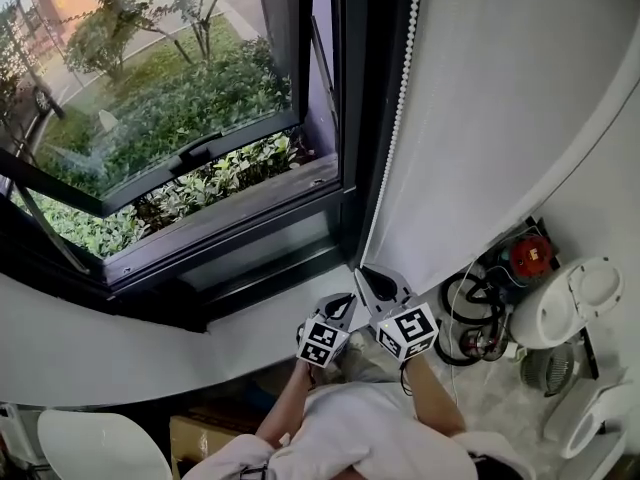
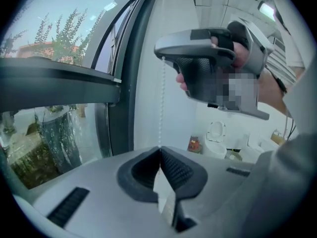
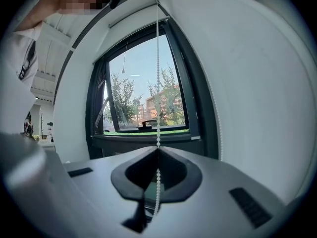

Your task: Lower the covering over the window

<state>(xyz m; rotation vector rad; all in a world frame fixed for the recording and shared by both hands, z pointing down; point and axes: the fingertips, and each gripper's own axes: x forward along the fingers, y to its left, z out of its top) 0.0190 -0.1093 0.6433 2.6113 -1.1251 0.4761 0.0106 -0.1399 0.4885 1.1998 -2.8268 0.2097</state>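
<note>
A white bead chain (image 1: 399,118) hangs down the right side of the dark-framed window (image 1: 180,118). Both grippers sit close together low on it, just above the sill. My right gripper (image 3: 158,150) is shut on the bead chain (image 3: 158,83), which runs up past the window (image 3: 143,93) and trails on down between the jaws. In the left gripper view the right gripper (image 2: 161,53) is the upper one on the chain. My left gripper (image 2: 159,150) is shut on the chain (image 2: 161,103) just below it. In the head view the left gripper (image 1: 345,298) is beside the right gripper (image 1: 366,271).
The window's sash (image 1: 205,148) is tilted open outward over green shrubs. A white sill (image 1: 150,358) runs below the frame. On the floor at right are white round fixtures (image 1: 565,308), a red item (image 1: 530,253) and black cables (image 1: 470,308). A white chair (image 1: 100,448) stands at lower left.
</note>
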